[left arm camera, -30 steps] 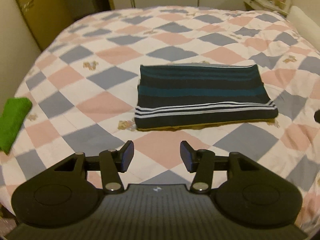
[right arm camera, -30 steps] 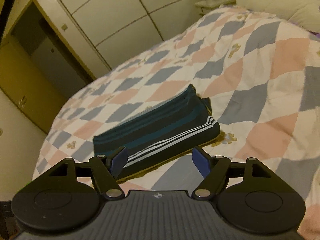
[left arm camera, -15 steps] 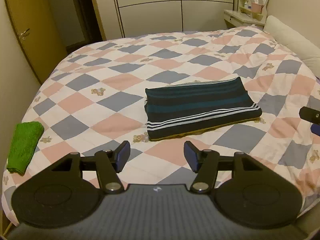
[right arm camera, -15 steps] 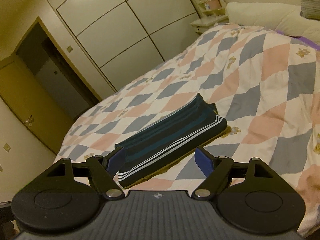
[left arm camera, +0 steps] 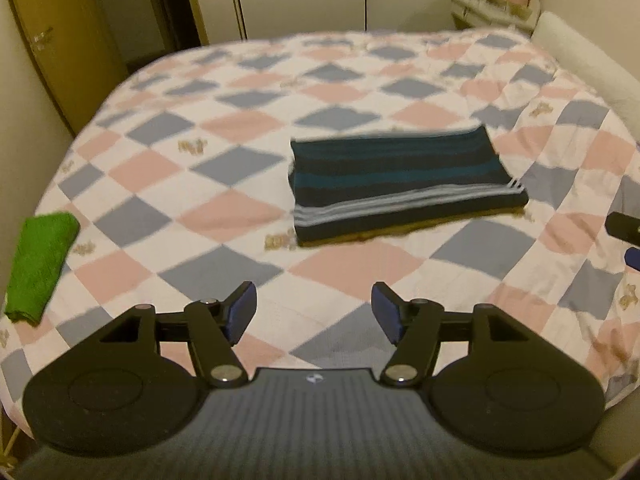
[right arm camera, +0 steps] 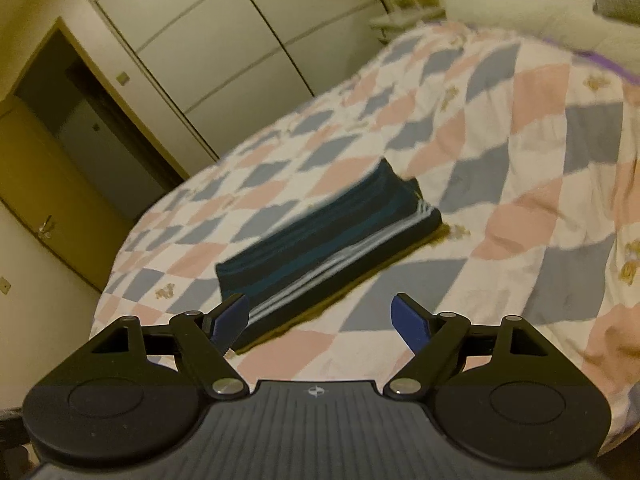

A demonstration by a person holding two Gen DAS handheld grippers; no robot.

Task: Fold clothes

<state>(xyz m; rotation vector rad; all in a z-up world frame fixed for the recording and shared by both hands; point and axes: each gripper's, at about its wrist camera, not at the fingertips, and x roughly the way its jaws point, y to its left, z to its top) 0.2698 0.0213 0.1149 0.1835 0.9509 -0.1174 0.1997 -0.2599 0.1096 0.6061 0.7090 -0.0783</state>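
Observation:
A folded dark garment (left arm camera: 404, 180) with teal and white stripes lies flat on the checked quilt (left arm camera: 224, 216), a yellowish layer showing under its near edge. In the right wrist view the same folded garment (right arm camera: 324, 248) lies slanted on the quilt (right arm camera: 520, 168). My left gripper (left arm camera: 314, 312) hovers open above the quilt, well short of the garment, nothing between its fingers. My right gripper (right arm camera: 320, 318) is open too, its left fingertip overlapping the garment's near corner in the image. The right gripper's tip (left arm camera: 628, 236) pokes in at the right edge of the left wrist view.
A folded green cloth (left arm camera: 38, 264) lies near the bed's left edge. A pillow (right arm camera: 532, 20) sits at the head of the bed, with a shelf of small items (left arm camera: 504, 4) beyond. Wardrobe doors (right arm camera: 224, 52) and a yellow door (right arm camera: 44, 216) stand behind the bed.
Both grippers have pulled back and up from the folded garment over the last second, then eased a little closer. The garment has stayed in place. Both stay open.

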